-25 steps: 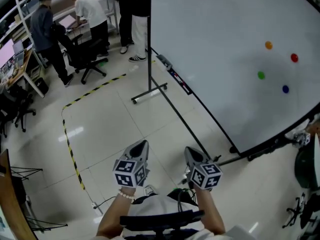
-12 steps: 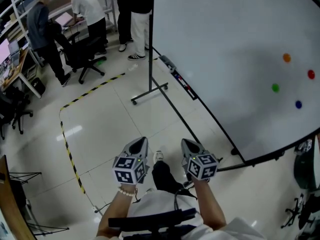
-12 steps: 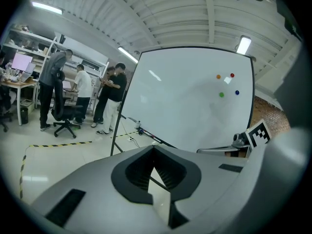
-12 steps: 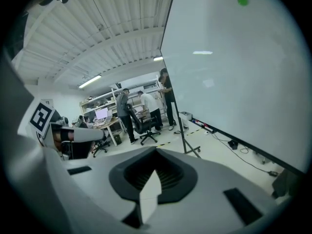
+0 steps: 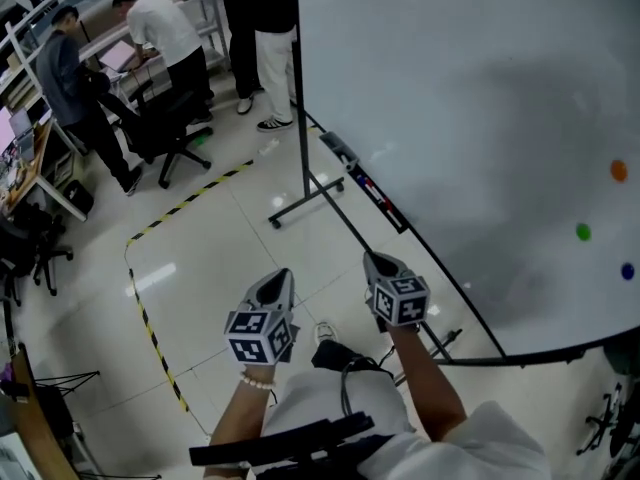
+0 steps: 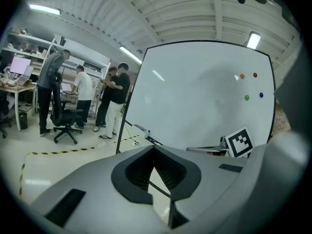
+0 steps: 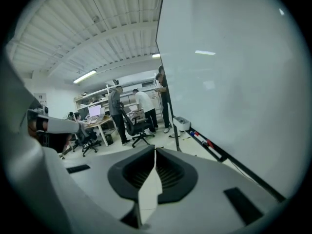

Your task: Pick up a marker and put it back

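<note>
Several markers (image 5: 363,182) lie in the black tray (image 5: 392,211) along the whiteboard's (image 5: 480,108) lower edge; red and blue ones show in the right gripper view (image 7: 201,139). Both grippers are held side by side above the floor, short of the tray. My left gripper (image 5: 282,274) has its jaws together (image 6: 154,148) and holds nothing. My right gripper (image 5: 376,259) points along the board, and its jaws (image 7: 155,150) are opening by a thin slit with nothing between them.
Orange (image 5: 619,170), green (image 5: 583,232) and blue (image 5: 627,270) magnets stick to the whiteboard. Its stand foot (image 5: 305,194) reaches onto the tiled floor. Three people (image 5: 160,28), an office chair (image 5: 165,118) and desks stand at the back left. Yellow-black tape (image 5: 150,320) marks the floor.
The person has stepped closer to the whiteboard, so the tray and markers lie nearer. Both grippers have moved forward, the right one further, toward the tray.
</note>
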